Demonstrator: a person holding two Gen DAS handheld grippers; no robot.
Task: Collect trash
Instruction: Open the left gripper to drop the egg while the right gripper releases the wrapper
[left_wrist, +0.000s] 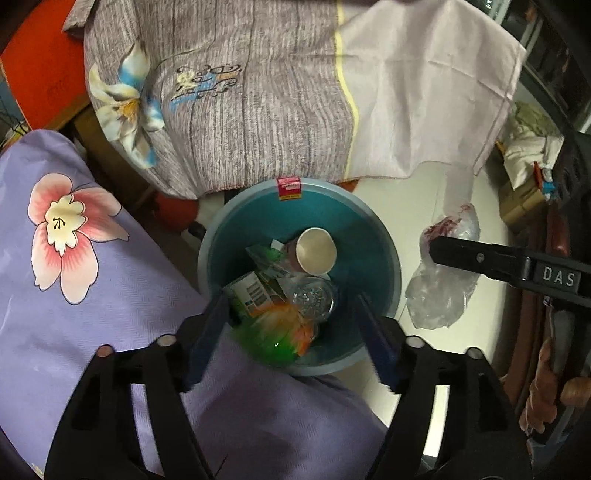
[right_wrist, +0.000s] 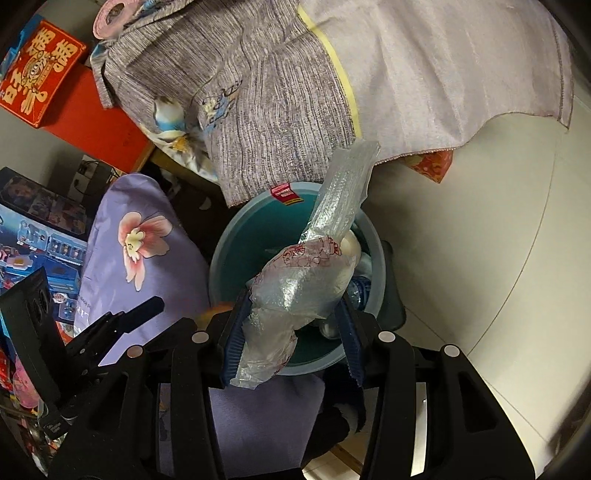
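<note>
Left wrist view: left gripper (left_wrist: 291, 325) points down over the near rim of the teal bin (left_wrist: 373, 236), blue fingers (left_wrist: 207, 332) spread wide with nothing between them. A blurred green-and-orange wrapper (left_wrist: 280, 332) shows just beyond the fingers, at the near inside wall. Inside the bin lie a paper cup (left_wrist: 316, 249) on its side, a clear plastic bottle (left_wrist: 314, 297) and a green-and-white carton (left_wrist: 247, 295). A red sticker (left_wrist: 289, 187) sits on the far rim. To the right, the right gripper's black finger reaches in, with a crumpled clear plastic bag (left_wrist: 439, 291) with red print hanging at it, outside the bin's right rim over the white floor (left_wrist: 413, 195). A purple floral cushion (left_wrist: 74, 258) crowds the bin's left edge; a grey floral cloth (left_wrist: 236, 99) drapes over its far side. Right wrist view: right gripper (right_wrist: 291, 336) is angled down over the bin's near rim, fingers (right_wrist: 232, 343) closed narrowly around the bag, which stands up between them and screens most of the bin's contents.
</note>
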